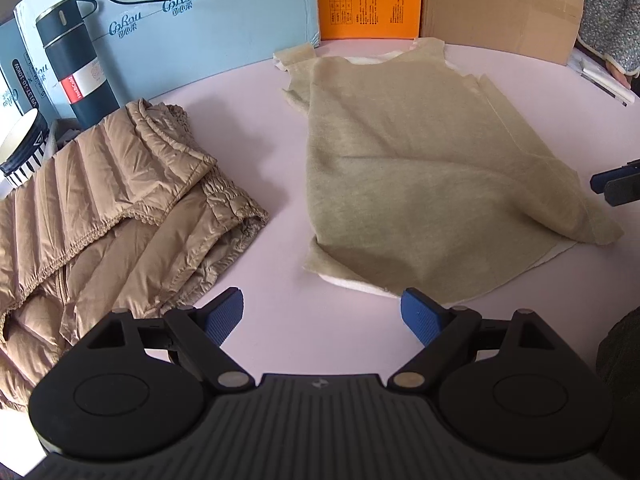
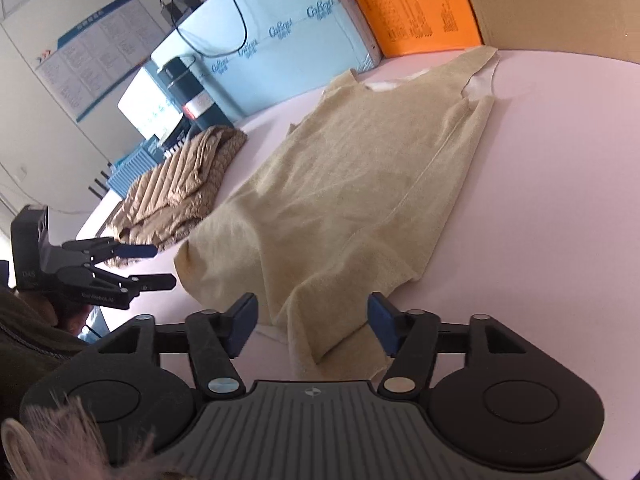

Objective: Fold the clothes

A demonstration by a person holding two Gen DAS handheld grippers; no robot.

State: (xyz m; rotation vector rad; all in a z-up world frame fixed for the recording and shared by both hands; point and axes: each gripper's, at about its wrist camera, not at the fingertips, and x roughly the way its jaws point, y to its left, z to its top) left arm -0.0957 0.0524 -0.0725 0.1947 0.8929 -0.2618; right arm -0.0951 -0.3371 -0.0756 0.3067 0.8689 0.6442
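A beige knit top [image 1: 420, 168] lies spread on the pink table [image 1: 260, 128], its near right corner rumpled and lifted. It also shows in the right wrist view [image 2: 352, 184]. My left gripper [image 1: 322, 316] is open and empty, just short of the top's near hem. My right gripper [image 2: 312, 322] is open with the top's near corner lying between its fingers, not clamped. The right gripper shows at the right edge of the left wrist view [image 1: 618, 186]. The left gripper shows in the right wrist view [image 2: 160, 266], open.
A tan puffer jacket [image 1: 120, 208] lies folded on the left. A dark thermos [image 1: 76, 64] and a paper cup [image 1: 20, 140] stand behind it. A light blue box [image 1: 208, 20], an orange box [image 1: 368, 0] and a cardboard box [image 1: 504, 4] line the far edge.
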